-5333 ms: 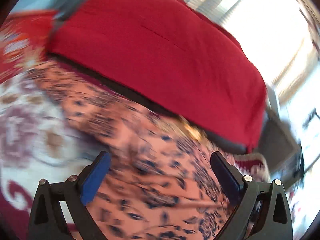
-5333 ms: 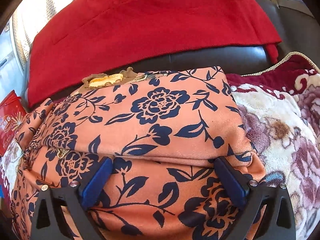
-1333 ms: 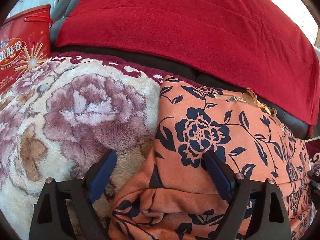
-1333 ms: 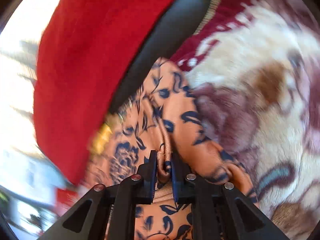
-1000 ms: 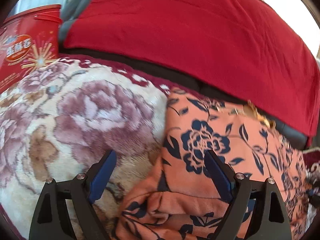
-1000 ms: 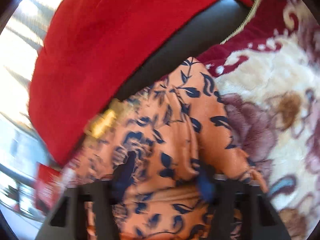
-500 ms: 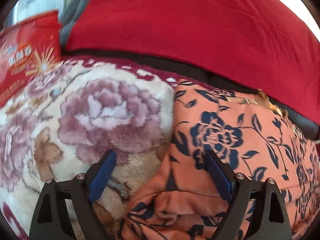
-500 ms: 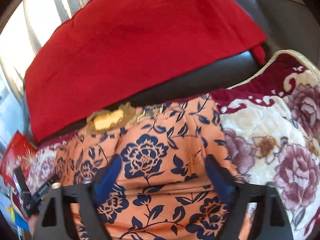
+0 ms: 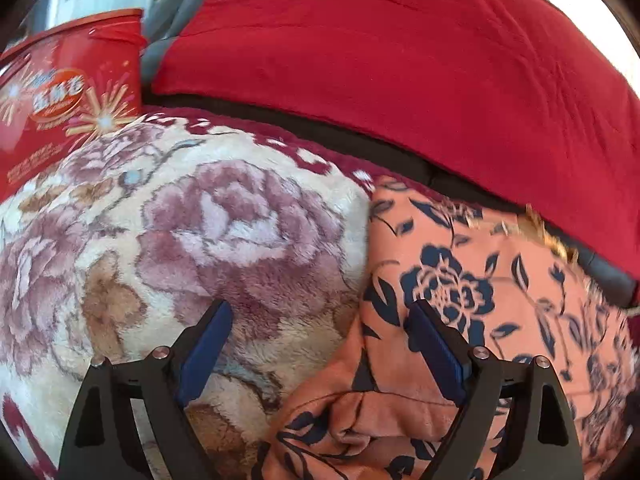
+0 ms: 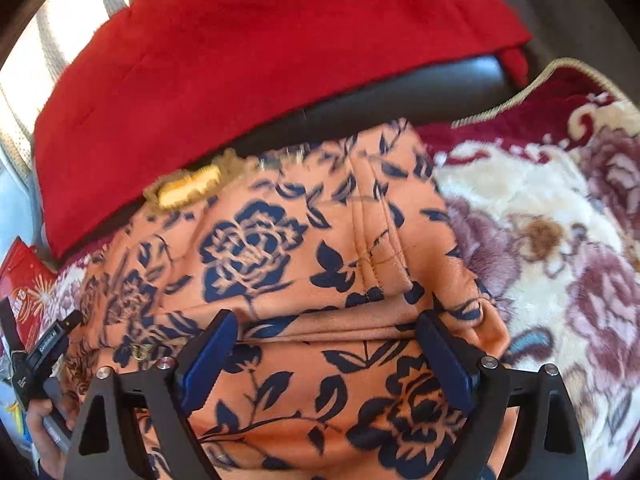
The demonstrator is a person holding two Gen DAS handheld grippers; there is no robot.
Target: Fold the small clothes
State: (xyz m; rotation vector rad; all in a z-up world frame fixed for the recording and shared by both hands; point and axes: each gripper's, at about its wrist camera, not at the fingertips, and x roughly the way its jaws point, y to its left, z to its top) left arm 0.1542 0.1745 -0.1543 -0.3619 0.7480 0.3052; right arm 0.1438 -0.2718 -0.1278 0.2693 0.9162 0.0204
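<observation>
An orange garment with dark blue flowers [image 10: 280,256] lies folded on a plush flowered blanket [image 10: 552,240], its yellow collar patch [image 10: 188,188] toward the sofa back. My right gripper [image 10: 326,344] is open and empty, just above the garment's near fold. The garment also shows in the left wrist view [image 9: 480,288], at the right. My left gripper [image 9: 318,336] is open and empty over the garment's left edge, where it meets the blanket [image 9: 200,232].
A red cloth [image 9: 400,60] covers the dark sofa back [image 10: 400,100] behind the garment. A red printed box [image 9: 60,96] stands at the far left. The other hand-held gripper [image 10: 36,360] shows at the left edge of the right wrist view.
My right gripper has let go of the garment's fold, opened and drawn back above it. My left gripper stayed open and shifted slightly left.
</observation>
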